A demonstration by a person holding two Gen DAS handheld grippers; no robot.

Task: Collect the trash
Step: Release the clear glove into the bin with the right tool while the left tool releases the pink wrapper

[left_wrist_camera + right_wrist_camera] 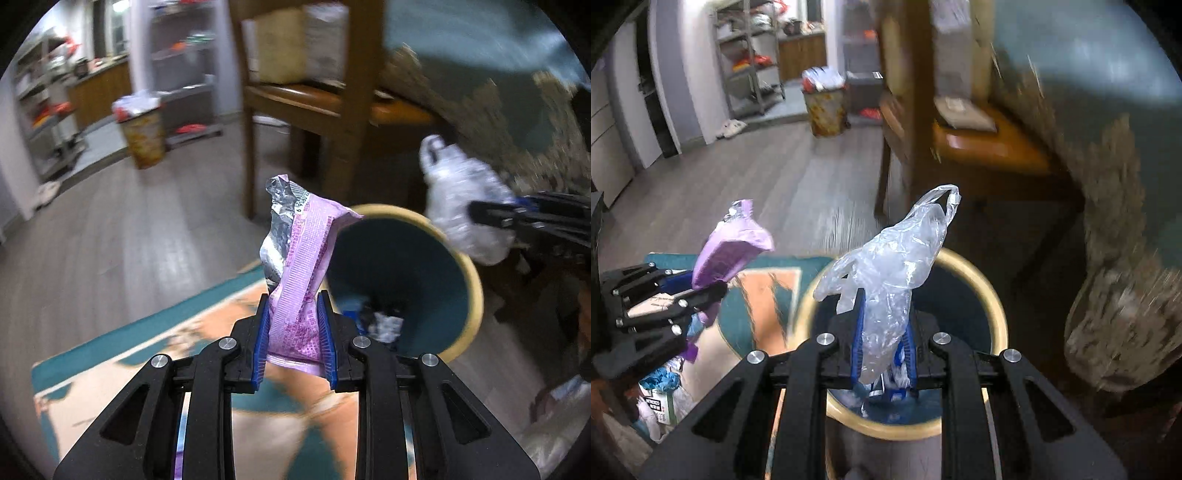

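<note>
Black arms of the left gripper (295,317) fill the bottom of the left wrist view. Its two blue pads (261,339) are nearly together and squeeze a purple wrapper (303,273). That wrapper is crumpled, shiny silver inside, and sticks up above the pads. Far to the left, a full bin (142,129) stands on the grey floor (122,229) near metal shelves (48,122). Below the gripper lies a teal and orange rug (155,343). Just right of the wrapper is a round trash can (469,280) with a cream rim and a dark teal inside. Some scraps (384,325) lie at its bottom. Behind it stands a wooden chair (354,103). At the right edge the other gripper comes in, holding a clear plastic bag (465,206) above the can's rim.

From the right wrist view, the left gripper with the purple wrapper shows at the left, over the rug and beside the can. Under it sits a pile of paper and packets (665,391). In the middle, the right gripper (884,354) has its blue pads close together, pinching the clear plastic bag, which looks like a thin glove with floppy fingers. It hangs right over the open trash can. At the right is a blurry, shaggy tan cloth (1123,317).
</note>
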